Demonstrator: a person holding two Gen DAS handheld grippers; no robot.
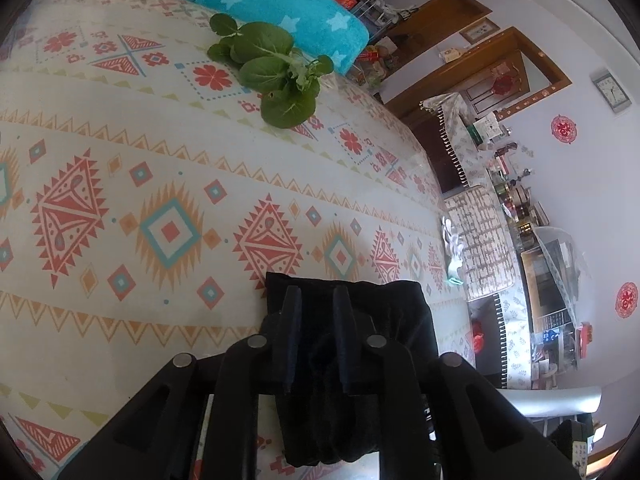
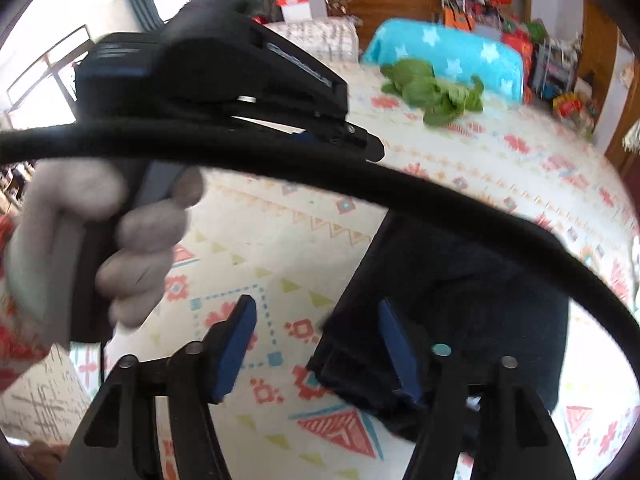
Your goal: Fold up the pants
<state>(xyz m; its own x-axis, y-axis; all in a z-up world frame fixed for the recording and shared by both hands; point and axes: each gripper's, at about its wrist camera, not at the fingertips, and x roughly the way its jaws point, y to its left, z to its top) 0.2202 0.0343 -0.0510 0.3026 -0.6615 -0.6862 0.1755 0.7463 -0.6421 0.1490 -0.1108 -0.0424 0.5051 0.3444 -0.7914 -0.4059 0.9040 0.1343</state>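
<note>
Two grippers work folded black pants: left gripper apparently pinching fabric, right gripper spread, best closing squarely on the edge.

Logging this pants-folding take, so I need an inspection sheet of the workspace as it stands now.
Surface: patterned tablecloth covers the table.
Job's things: black pants, bunched.
Clutter: leafy greens; turquoise star towel.
Grippers: left gripper shut on the pants; right gripper open, one finger by the pants' edge.
Cables: black cable crosses the right wrist view.
Surroundings: wall clock, cluttered shelves, wooden door frames.
</note>
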